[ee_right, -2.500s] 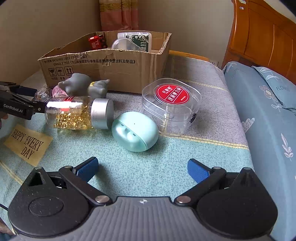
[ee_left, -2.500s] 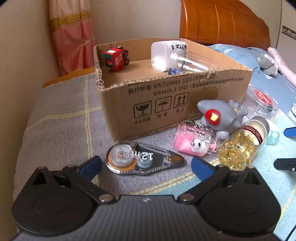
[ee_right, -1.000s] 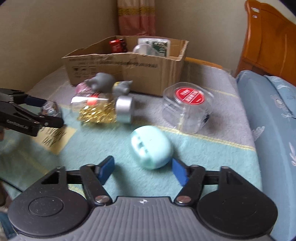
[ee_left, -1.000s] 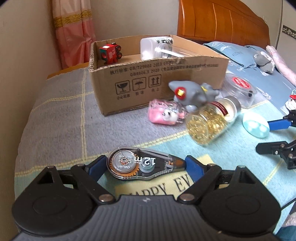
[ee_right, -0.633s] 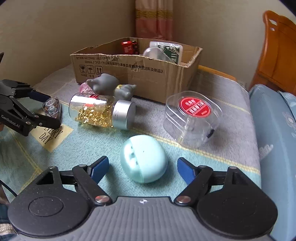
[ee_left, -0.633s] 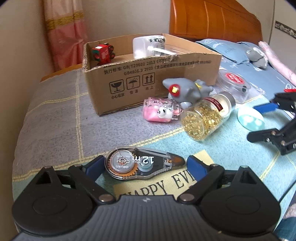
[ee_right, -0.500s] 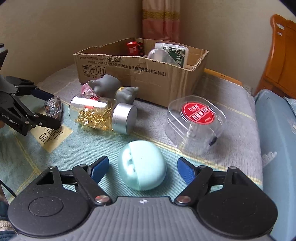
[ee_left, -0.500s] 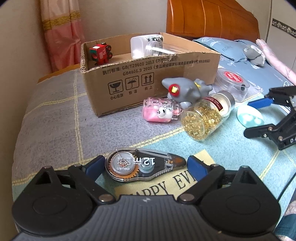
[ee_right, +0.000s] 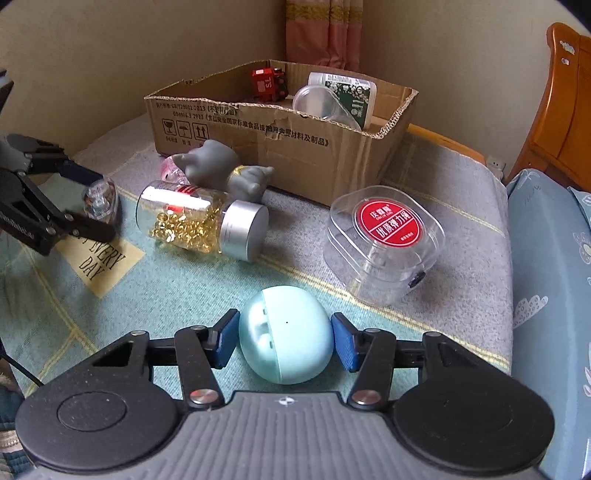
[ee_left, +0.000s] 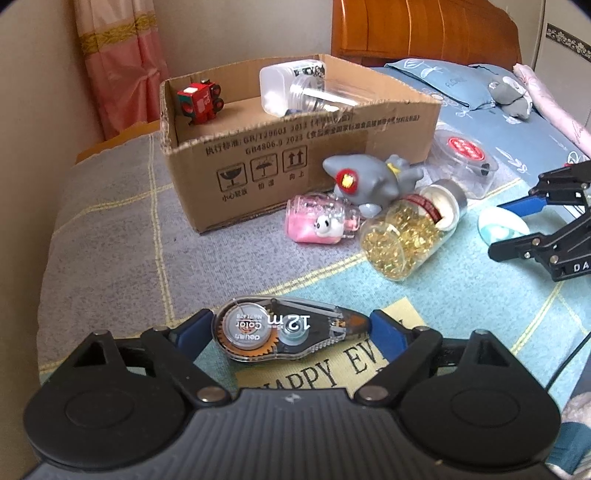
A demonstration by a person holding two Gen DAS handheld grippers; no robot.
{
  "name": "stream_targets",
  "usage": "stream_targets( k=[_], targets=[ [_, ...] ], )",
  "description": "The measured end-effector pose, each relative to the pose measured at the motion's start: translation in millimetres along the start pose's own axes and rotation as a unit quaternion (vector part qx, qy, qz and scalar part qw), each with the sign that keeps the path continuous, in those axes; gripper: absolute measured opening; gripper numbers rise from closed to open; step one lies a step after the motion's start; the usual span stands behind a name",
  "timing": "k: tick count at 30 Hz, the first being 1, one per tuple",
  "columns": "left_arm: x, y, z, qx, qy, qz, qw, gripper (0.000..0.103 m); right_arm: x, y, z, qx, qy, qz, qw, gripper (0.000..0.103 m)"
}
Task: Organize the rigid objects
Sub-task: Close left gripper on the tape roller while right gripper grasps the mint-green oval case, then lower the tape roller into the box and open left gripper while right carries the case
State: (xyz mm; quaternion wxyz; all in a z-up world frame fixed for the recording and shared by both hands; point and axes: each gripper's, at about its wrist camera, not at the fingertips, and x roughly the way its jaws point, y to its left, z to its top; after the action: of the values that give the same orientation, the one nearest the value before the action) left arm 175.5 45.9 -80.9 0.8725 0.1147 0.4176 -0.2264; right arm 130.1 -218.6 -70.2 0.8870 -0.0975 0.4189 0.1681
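My left gripper (ee_left: pixel 291 326) is shut on a clear correction tape dispenser (ee_left: pixel 288 328) and holds it above the bedspread; it also shows in the right wrist view (ee_right: pixel 98 201). My right gripper (ee_right: pixel 284 341) has its pads on both sides of a mint green oval case (ee_right: pixel 286 343) that lies on the bed. An open cardboard box (ee_left: pixel 295 147) stands behind, holding a red toy truck (ee_left: pixel 199 101), a white bottle (ee_left: pixel 284 81) and a clear jar (ee_left: pixel 317 94).
In front of the box lie a grey toy (ee_left: pixel 369 179), a pink panda bottle (ee_left: pixel 321 221), a jar of gold capsules (ee_left: pixel 410 230) and a clear case with a red label (ee_right: pixel 384 245). A yellow card (ee_right: pixel 99 260) lies on the bedspread. Pillows (ee_left: pixel 461 85) and a wooden headboard (ee_left: pixel 424 29) stand at the right.
My right gripper has moved forward and closed its pads in around the mint case. My left gripper, holding the tape dispenser, has moved slightly nearer the box.
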Motion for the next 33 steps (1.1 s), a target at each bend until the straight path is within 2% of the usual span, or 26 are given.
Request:
stream_targets(
  k=[10,18,23,27,30,33],
  targets=[
    [-29.8,-7.0,25.2,0.017,0.002,-0.010,0.9998,0.090,-20.6,-0.7,6.2,-0.010,0.006,0.014,1.000,0.059],
    [-51.7,-6.4,77.7,0.042,-0.051,0.009,0.9978,0.090,-45.1,-6.6,31.0,-0.021,-0.023,0.025,0.999,0.059],
    [-37.1,3.5,113.7,0.047,-0.061,0.031,0.9966,0.090,-54.1,-8.6,51.3,-0.034,-0.048,0.007,0.998,0.059],
    [-20.5,16.8,134.3,0.025,-0.062,0.036,0.9971,0.090,-56.6,-11.1,64.9,-0.039,-0.064,-0.004,0.997,0.059],
    [-9.6,22.0,140.5,0.015,-0.066,0.046,0.9966,0.093,-56.8,-12.6,73.0,-0.041,-0.071,-0.010,0.997,0.059],
    [-3.0,26.0,138.3,0.002,-0.054,0.051,0.9972,0.094,-56.9,-14.0,79.1,-0.041,-0.076,-0.008,0.996,0.059]
  ],
)
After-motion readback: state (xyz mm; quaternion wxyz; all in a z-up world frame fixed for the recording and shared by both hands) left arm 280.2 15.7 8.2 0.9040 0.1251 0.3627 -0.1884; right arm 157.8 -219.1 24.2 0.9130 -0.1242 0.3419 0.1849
